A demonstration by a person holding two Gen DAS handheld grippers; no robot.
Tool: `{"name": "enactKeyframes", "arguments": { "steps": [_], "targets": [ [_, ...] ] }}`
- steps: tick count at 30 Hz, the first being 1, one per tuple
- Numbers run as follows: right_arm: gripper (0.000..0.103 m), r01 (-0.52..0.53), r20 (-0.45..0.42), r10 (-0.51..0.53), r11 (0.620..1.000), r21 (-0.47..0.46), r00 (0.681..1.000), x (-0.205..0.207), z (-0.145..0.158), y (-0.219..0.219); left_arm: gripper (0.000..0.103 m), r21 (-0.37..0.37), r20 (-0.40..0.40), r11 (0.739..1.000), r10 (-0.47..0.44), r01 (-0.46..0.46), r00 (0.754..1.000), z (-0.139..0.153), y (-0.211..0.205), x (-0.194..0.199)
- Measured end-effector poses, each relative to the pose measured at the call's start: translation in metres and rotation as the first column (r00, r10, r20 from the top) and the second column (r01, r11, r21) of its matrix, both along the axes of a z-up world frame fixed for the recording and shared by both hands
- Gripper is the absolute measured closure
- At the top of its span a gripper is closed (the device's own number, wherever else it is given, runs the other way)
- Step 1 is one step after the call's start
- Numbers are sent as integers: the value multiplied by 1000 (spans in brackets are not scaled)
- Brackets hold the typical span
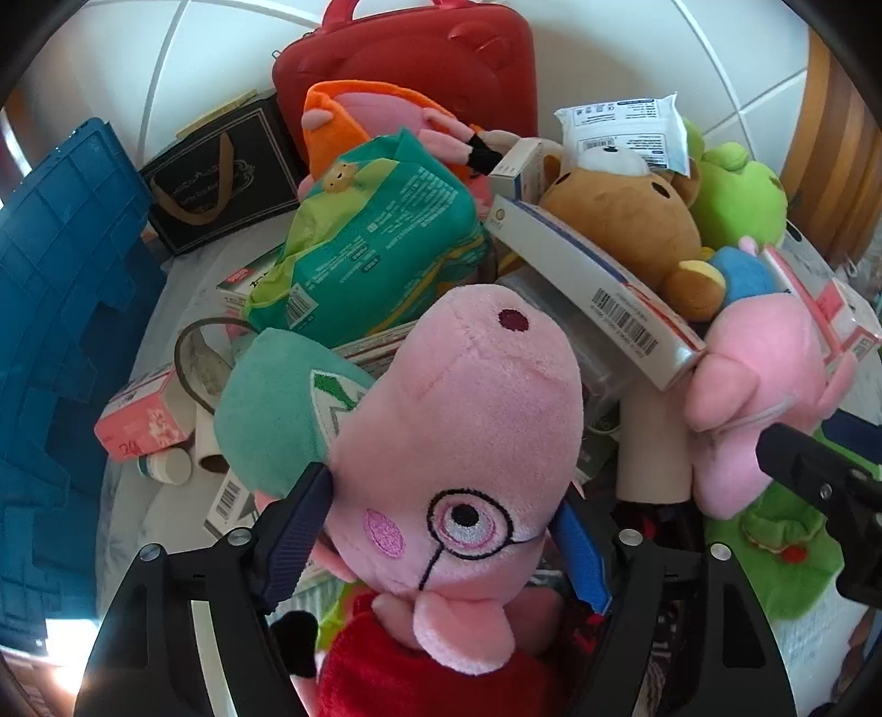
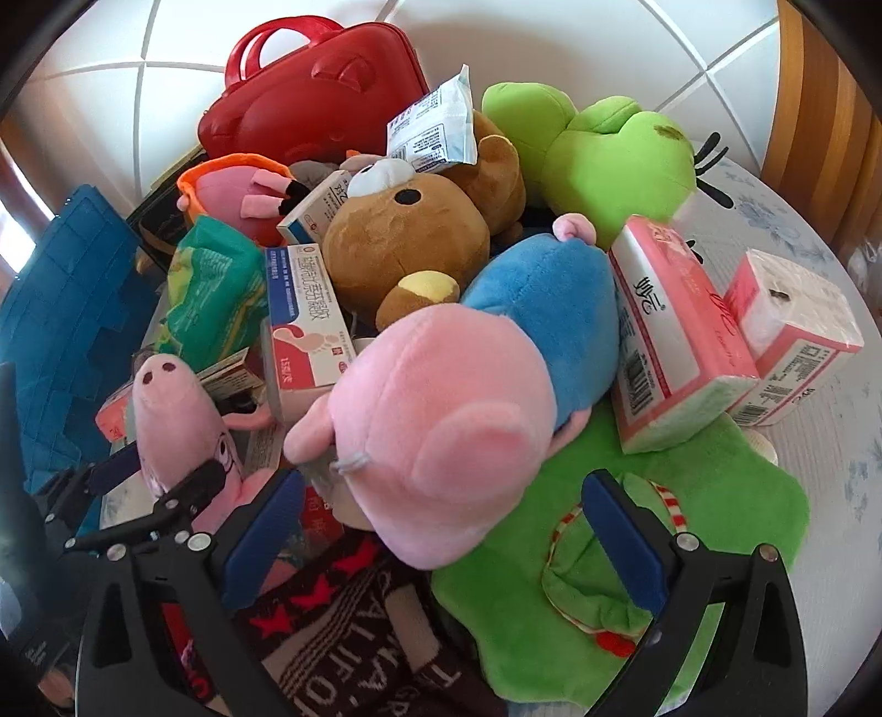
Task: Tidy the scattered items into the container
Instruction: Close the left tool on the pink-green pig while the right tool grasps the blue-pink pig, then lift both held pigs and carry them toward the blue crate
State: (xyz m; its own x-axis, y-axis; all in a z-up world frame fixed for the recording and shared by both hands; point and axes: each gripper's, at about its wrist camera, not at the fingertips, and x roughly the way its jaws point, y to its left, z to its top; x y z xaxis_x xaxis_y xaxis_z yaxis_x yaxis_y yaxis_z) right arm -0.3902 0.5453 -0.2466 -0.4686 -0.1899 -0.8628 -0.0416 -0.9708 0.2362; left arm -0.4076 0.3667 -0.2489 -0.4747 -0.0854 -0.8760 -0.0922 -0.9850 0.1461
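Bespectacled pig plush (image 1: 441, 441) between left claw (image 1: 441, 529) pads, seemingly touching.

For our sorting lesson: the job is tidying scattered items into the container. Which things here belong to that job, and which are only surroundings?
Job: blue crate; pig plush with glasses; brown bear; green frog; pink tissue packs.
Just there: white tiles; wooden frame; patterned cloth.

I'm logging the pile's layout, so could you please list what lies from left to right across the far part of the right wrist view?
Blue plastic crate → red hard-shell handbag → brown plush bear → green plush frog → pink tissue packs.
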Motion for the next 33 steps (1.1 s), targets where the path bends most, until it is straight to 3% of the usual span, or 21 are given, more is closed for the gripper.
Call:
{"name": "enactKeyframes", "arguments": {
  "steps": [6, 9, 11, 26, 33],
  "targets": [
    [1, 32, 27, -33, 999, 30, 999, -23, -21, -8, 27, -18, -10, 999, -42, 42, 999, -7, 8, -3],
    [27, 27, 29, -28, 999, 42, 999, -24, -22, -8, 37, -16, -29, 998, -58, 57, 998, -2, 9, 1],
    [32, 23, 27, -24, 999, 43, 999, -21, -19, -6, 43, -13, -56, 998, -65, 64, 996, 7, 8, 5],
    [35, -24, -124, 27, 999, 25, 992, 53, 52, -19, 62, 77, -194, 995, -54, 70, 980, 79, -30, 66],
    [35, -68, -231, 80, 996, 60, 970, 80, 96, -66, 64, 72, -283, 993, -69, 93, 957, 115, -54, 101]
  ]
}}
